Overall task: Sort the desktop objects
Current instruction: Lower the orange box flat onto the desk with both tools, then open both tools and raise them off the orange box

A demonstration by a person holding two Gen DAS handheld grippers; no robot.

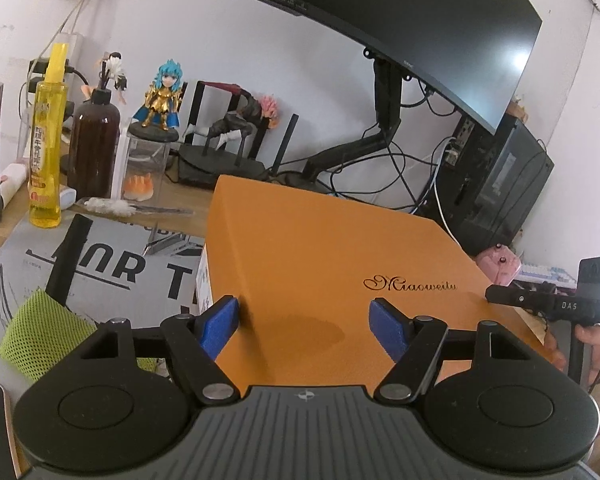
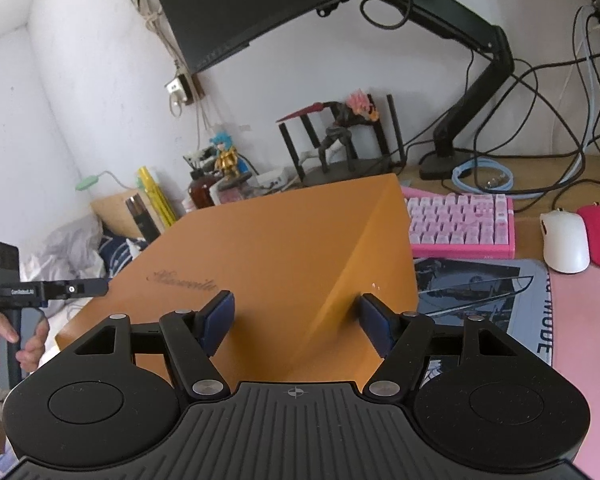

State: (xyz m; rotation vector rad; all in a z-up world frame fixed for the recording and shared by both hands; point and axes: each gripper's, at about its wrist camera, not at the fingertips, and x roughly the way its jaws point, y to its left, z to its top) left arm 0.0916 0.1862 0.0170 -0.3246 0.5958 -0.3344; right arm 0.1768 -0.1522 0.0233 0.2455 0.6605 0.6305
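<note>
Straddling the near edges of a large orange box (image 1: pixel 320 264), both sets of tongs stand spread wide with nothing pinched: the left tongs (image 1: pixel 305 322) hover over the lid near its front rim, and the right tongs (image 2: pixel 296 322) sit astride the box's near right corner, where the top meets the side wall. The box lies on the desk (image 2: pixel 540 192) in front of the monitor (image 1: pixel 420 20), between a grey printed mat (image 1: pixel 112 264) on its left and a pink keyboard (image 2: pixel 460 224) on its right, with a gold script logo on the lid. It looks like stiff cardboard with a finely textured paper skin, so it should hold its shape and offer fair friction, though the broad flat lid gives the pads nothing to bite. Weight cannot be judged from outside; whether it is full or empty is unknown. Far too wide for one pair of tongs to span, it likely wants a two-sided hold, each set pinching a lid rim or wall edge on opposite sides. If the lid is loose, lifting by it alone risks leaving the base behind, so taking the lower wall seems safer.
</note>
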